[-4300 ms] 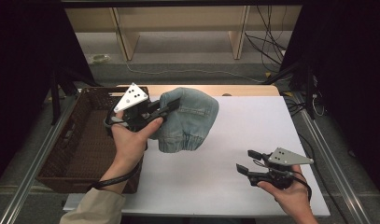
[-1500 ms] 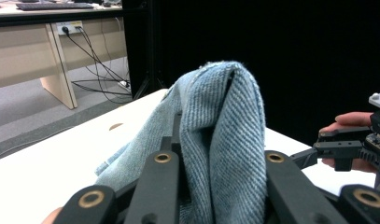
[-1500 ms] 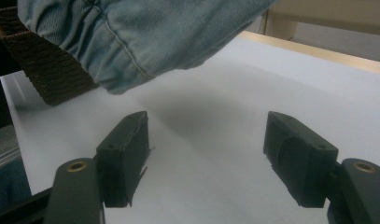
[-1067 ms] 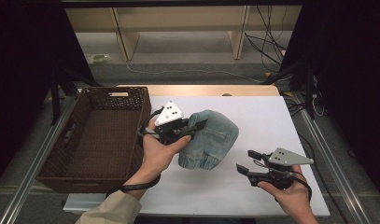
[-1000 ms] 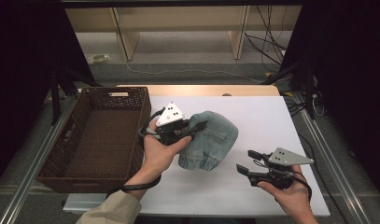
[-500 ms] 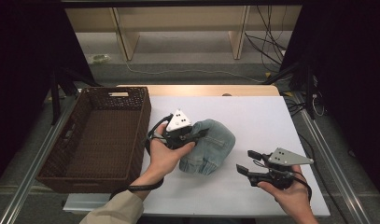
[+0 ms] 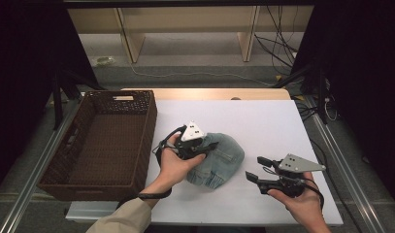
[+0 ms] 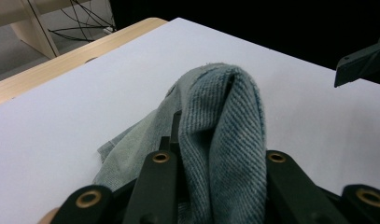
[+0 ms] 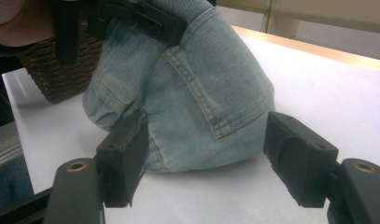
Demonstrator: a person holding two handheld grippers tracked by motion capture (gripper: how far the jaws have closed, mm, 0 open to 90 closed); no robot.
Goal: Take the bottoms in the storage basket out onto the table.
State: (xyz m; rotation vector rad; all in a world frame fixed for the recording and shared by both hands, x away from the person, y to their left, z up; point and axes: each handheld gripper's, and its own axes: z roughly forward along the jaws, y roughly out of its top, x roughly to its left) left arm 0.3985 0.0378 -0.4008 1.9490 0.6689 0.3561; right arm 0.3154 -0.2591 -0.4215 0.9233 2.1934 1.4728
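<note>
A wicker basket (image 7: 100,141) walls off the left edge of the white table (image 7: 263,121), its near wall just beside the left gripper (image 7: 205,145), which is clamped on a heap of jeans (image 7: 224,160) at mid-table. The right gripper (image 7: 255,169), jaws apart, sits close on the heap's right, leaving a narrow gap between. The table's far half and right strip lie bare.

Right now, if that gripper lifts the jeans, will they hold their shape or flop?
Probably flop: the jeans lie bunched on the table, and a soft fold is pinched in the left gripper. Thick denim seems unlikely to slip.
</note>
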